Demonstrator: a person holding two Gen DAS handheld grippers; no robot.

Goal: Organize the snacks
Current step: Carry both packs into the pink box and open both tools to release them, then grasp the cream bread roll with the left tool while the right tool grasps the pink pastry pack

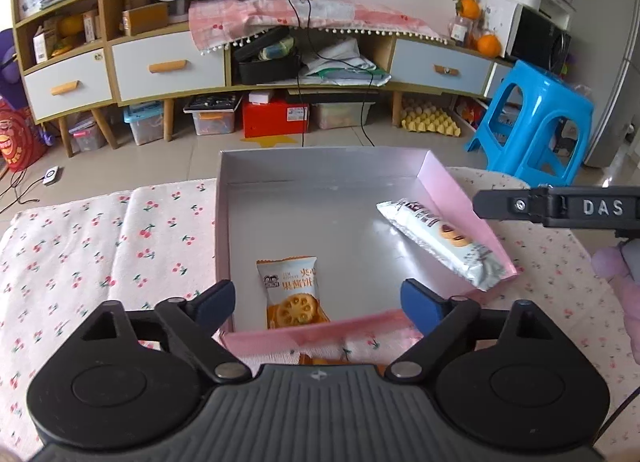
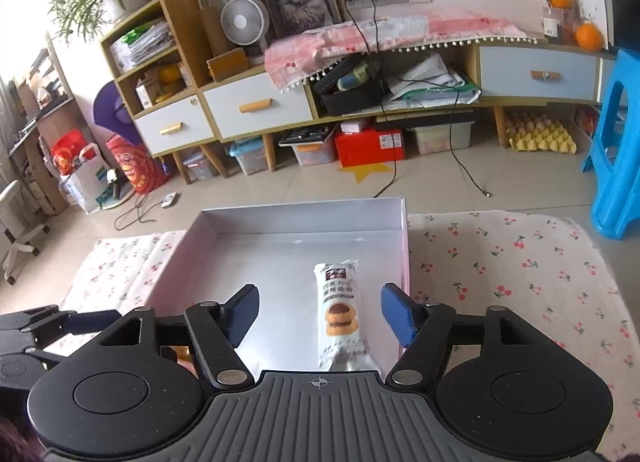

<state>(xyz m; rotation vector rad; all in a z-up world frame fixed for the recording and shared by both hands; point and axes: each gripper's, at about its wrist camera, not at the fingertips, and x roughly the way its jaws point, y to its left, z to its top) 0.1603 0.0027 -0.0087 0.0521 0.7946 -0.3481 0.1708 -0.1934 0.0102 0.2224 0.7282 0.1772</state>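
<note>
A pink box with a silver inside [image 1: 320, 165] [image 2: 304, 213] lies open on the cherry-print cloth. An orange-and-white snack packet [image 1: 290, 292] lies in its near left part. A long white biscuit packet [image 1: 438, 240] [image 2: 340, 314] rests against the box's right wall. My left gripper [image 1: 316, 302] is open and empty, just above the box's near edge, the orange packet between its fingers. My right gripper [image 2: 318, 316] is open and empty, with the white packet lying loose between its fingers. Its finger also shows at the right of the left wrist view [image 1: 560, 207].
The cherry-print cloth [image 1: 80, 246] [image 2: 520, 270] covers the table on both sides of the box. Another orange packet [image 1: 320, 360] peeks out under the left gripper, in front of the box. A blue stool [image 1: 536, 121] stands on the floor at the right, cabinets behind.
</note>
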